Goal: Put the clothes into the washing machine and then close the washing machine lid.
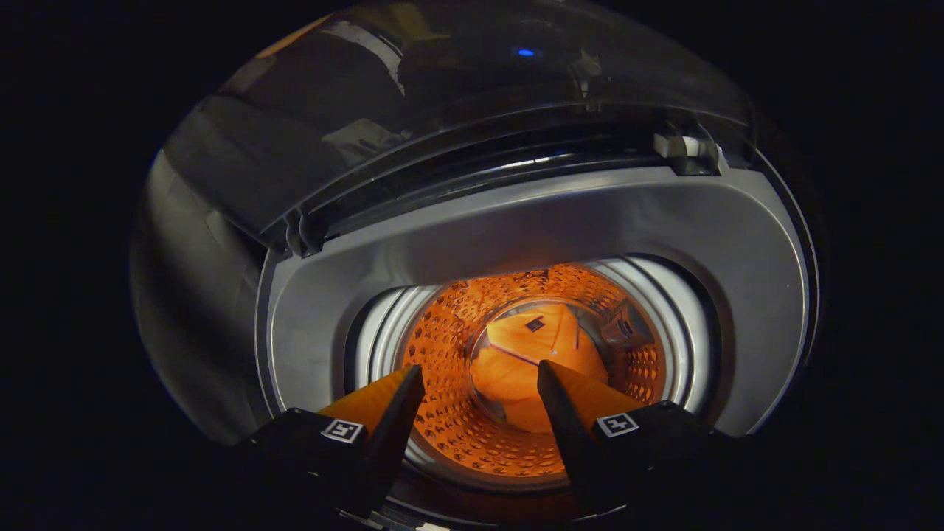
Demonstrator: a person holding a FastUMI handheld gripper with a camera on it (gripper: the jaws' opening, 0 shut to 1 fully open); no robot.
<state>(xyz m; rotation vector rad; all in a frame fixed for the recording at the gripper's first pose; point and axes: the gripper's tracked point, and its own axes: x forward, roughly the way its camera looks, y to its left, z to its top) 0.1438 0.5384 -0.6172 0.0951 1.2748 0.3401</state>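
I look down into the open top of the washing machine (516,236), with its grey rim around the round opening. An orange garment (527,361) lies at the bottom of the perforated drum (442,413), which glows orange around it. My gripper (481,383) hangs above the opening with its fingers wide apart and nothing between them. The garment sits well beyond the fingertips. The transparent lid (442,96) stands raised behind the opening, held by hinges (682,147) at its base.
The machine's grey top frame surrounds the drum mouth on all sides. A small blue light (525,52) shows through the lid. Everything around the machine is dark.
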